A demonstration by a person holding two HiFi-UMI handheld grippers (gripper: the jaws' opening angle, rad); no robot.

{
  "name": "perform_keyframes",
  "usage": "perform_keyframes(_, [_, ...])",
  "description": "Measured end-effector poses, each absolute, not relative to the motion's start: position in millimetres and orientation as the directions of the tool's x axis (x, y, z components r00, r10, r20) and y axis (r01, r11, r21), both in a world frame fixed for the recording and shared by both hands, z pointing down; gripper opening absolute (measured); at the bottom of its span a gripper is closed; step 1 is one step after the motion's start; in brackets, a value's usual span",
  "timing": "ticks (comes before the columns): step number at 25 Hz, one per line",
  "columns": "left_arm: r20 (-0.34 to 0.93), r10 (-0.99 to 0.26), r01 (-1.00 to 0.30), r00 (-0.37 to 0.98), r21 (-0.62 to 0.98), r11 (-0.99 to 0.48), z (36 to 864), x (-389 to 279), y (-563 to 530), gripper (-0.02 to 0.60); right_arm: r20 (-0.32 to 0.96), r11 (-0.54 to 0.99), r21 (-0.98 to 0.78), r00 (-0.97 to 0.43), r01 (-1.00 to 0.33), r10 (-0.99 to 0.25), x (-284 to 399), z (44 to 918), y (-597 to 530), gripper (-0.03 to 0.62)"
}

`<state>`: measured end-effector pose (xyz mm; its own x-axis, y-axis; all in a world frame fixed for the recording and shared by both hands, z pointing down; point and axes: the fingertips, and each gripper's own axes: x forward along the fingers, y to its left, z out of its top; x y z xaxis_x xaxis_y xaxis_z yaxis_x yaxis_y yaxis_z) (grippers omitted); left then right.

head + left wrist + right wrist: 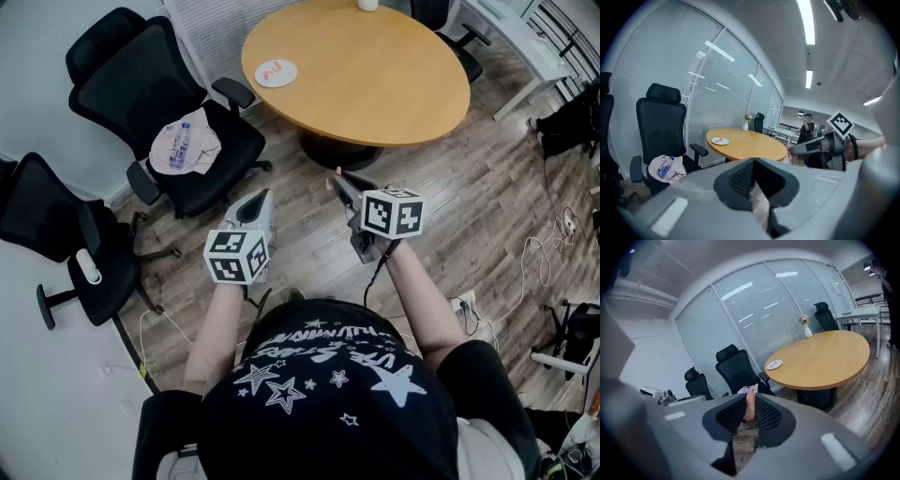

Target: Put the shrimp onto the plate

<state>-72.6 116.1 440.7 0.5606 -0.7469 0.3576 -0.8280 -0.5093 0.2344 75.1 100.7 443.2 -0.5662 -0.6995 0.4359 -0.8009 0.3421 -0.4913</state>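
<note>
- Right gripper [749,417] clamped on a pink shrimp [750,405]; the shrimp stands upright between the pads, jaws only partly apart.
- Left gripper [757,182]: jaws a little apart, nothing between them, only floor shows through the gap.
- Both grippers are held in the air over the wood floor, well apart from the table [375,84].
- Plate [276,72] sits near the table's left edge with something pink-red on it.
- Chair [122,84] beside the table holds a cloth and a bottle [178,146].

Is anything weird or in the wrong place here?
A water bottle lies on a crumpled cloth on the seat of the black chair, an odd spot for both. Nothing looks spilled or broken.
</note>
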Motion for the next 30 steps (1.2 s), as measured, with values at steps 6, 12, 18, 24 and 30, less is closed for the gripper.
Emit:
perform_keyframes(6, [0.348, -0.752, -0.828, 0.560, 0.241, -0.506, 440, -80, 124, 0.002, 0.433, 0.342, -0.486, -0.561, -0.804, -0.706, 69, 441, 110, 0.057])
perform_keyframes(12, [0.341, -0.749, -0.823, 0.568, 0.252, -0.510, 442, -90, 133, 0.002, 0.444, 0.334, -0.477, -0.551, -0.813, -0.707, 62, 445, 123, 0.057])
perform_keyframes(18, [0.348, -0.741, -0.818, 0.575, 0.272, -0.507, 451, -106, 142, 0.002, 0.463, 0.334, -0.465, -0.547, -0.820, -0.697, 48, 451, 125, 0.057])
perform_keyframes(24, [0.350, -0.745, -0.822, 0.568, 0.289, -0.491, 461, -132, 140, 0.002, 0.435, 0.317, -0.463, -0.524, -0.828, -0.732, 38, 447, 111, 0.058])
perform_keyframes(30, [0.350, -0.762, -0.835, 0.544, 0.308, -0.455, 465, -155, 122, 0.002, 0.425, 0.286, -0.485, -0.509, -0.826, -0.749, 40, 444, 101, 0.058])
